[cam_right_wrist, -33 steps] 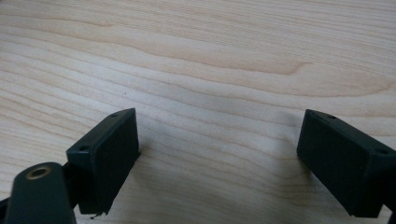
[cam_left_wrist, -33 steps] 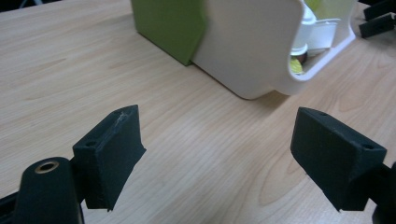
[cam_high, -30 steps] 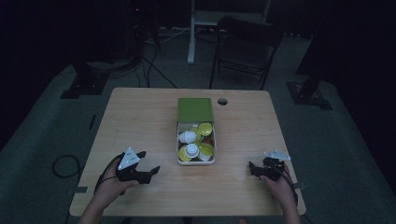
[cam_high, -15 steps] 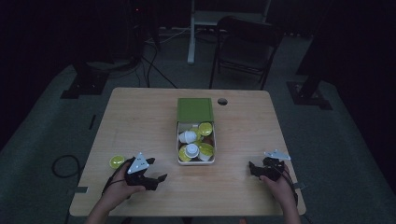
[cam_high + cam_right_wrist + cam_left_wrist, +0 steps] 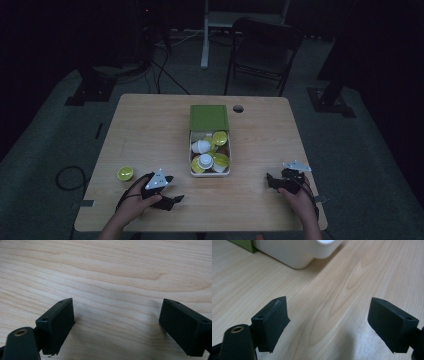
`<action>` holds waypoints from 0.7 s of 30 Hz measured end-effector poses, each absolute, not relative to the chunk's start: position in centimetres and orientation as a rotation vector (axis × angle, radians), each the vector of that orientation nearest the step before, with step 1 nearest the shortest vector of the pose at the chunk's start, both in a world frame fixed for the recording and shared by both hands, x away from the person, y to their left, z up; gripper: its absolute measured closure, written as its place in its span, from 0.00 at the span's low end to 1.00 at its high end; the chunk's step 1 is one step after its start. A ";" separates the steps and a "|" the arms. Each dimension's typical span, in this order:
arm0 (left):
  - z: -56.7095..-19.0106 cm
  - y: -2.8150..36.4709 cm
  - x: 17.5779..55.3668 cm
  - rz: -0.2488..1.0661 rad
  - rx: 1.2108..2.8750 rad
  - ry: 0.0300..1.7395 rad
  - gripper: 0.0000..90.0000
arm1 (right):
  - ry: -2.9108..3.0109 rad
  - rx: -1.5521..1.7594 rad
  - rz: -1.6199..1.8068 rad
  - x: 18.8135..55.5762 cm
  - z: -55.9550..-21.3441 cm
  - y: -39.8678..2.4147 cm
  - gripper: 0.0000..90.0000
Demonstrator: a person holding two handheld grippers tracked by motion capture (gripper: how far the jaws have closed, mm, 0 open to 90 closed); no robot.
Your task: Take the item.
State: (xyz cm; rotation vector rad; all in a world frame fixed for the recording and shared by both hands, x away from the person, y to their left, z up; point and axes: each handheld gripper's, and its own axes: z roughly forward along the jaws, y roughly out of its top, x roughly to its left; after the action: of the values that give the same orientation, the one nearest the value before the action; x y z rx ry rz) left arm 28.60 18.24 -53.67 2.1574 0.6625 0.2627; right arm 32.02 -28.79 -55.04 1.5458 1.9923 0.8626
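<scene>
High view alone shows the yellow cap (image 5: 125, 173) beside spread, empty left fingers (image 5: 176, 199).

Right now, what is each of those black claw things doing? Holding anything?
Left gripper: open, nothing between its jaws, just bare table.
Right gripper: open, holding nothing, low over the wood.

Dim room, grey carpet floor (image 5: 60, 135), black folding chair (image 5: 260, 50) behind wooden table (image 5: 150, 130), floor cables (image 5: 165, 70)
</scene>
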 end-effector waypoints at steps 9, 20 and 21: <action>-54.3 18.2 28.5 0.321 2.250 0.549 0.19 | 1.992 1.546 0.862 32.0 -55.0 -28.8 0.14; -54.5 18.1 28.7 0.289 2.300 0.544 0.19 | 1.993 1.546 0.863 32.0 -55.0 -28.8 0.14; -54.5 18.1 28.7 0.283 2.301 0.551 0.19 | 1.993 1.545 0.863 32.0 -55.0 -28.8 0.14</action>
State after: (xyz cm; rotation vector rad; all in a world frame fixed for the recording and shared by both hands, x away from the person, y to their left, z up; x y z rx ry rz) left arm 28.75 18.09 -54.54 2.3012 0.5508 0.2826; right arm 32.02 -28.80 -55.04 1.5453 1.9925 0.8626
